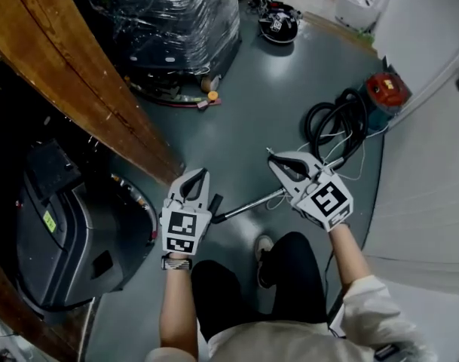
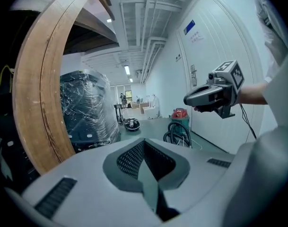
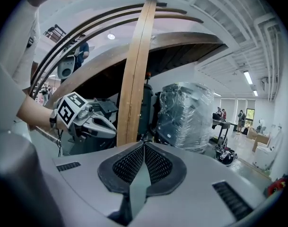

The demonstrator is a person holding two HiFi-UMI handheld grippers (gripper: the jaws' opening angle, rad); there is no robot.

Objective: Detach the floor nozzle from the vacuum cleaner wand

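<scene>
Because the wand (image 1: 248, 206) lies low, slanting across the floor (image 1: 252, 104) just ahead of the person's shoe (image 1: 263, 246), both claws are held out over it, one to each side, which looks like the approach before any grip is taken. It is a thin, straight tube with a bright metal sheen, hard and slippery by the look of it. At its lower end, just beside the left claw (image 2: 144, 142), sits a short dark fitting (image 1: 216, 202). That may be the joint toward the floor nozzle, but the nozzle itself I cannot pick out. The other end of the wand runs under the right claw (image 3: 144, 144).

Each claw is pressed together with nothing between its jaws, the dark dimpled pads meeting along one seam in a smooth grey shell. As I judge it, they will have to spread before one can steady the tube while the other pulls the fitting.

Farther out, a ribbed black hose (image 1: 331, 123) lies in loose coils, likely dropped there to keep slack near the red canister (image 1: 386, 90), which stands against the pale wall (image 1: 432, 187). The floor is a flat, dull grey-green with a faint shine. On the other side rises a broad wooden beam (image 1: 78, 81), grained and varnished, and beyond it a wrapped pallet (image 1: 169, 21) under crinkled clear film
</scene>
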